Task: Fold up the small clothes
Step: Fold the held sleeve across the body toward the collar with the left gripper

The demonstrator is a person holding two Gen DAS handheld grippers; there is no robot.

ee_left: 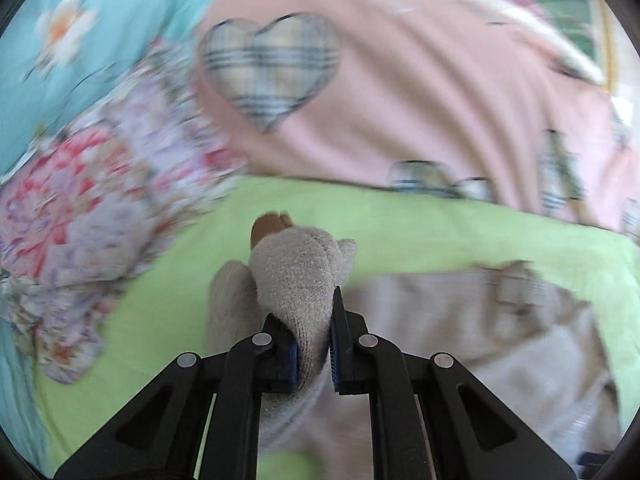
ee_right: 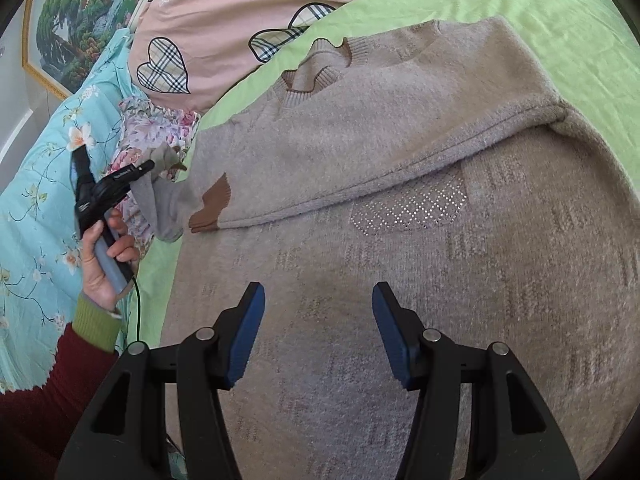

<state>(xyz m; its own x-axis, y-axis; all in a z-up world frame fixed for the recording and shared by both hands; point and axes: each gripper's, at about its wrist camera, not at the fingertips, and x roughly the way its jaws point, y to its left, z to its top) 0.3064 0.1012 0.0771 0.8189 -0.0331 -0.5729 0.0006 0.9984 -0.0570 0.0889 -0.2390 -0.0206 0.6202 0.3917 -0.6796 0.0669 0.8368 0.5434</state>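
Left wrist view: the left gripper (ee_left: 314,336) has its 2 jaws clamped on a bunched fold of the beige sweater (ee_left: 460,332), most likely a sleeve, with the blue pads (ee_left: 335,344) pressing the knit from both sides. The pinched fabric bulges forward past the fingertips, and a brown cuff (ee_left: 269,227) shows just beyond the bulge. To the right of the jaws the rest of the sweater lies blurred on the green sheet (ee_left: 400,220). Ahead of the jaws lies a pink quilt (ee_left: 400,92) with a plaid heart patch (ee_left: 270,66); ahead and to the left sit a floral cloth (ee_left: 120,184) and a turquoise flowered cover (ee_left: 80,32).

Right wrist view: the right gripper (ee_right: 318,324) stands with its 2 jaws apart and nothing between them, above the sweater's body. The sweater (ee_right: 400,240) spreads ahead of and beneath the jaws, neckline (ee_right: 316,68) at the far end. 1 sleeve (ee_right: 400,160) is folded across the chest, its brown cuff (ee_right: 212,204) ahead and to the left of the jaws. Further left, a hand (ee_right: 106,256) with a green cuff and dark red sleeve (ee_right: 52,392) holds the other gripper (ee_right: 146,168), whose tip holds sweater fabric lifted at the garment's left edge. A framed picture (ee_right: 76,20) hangs far ahead on the left.
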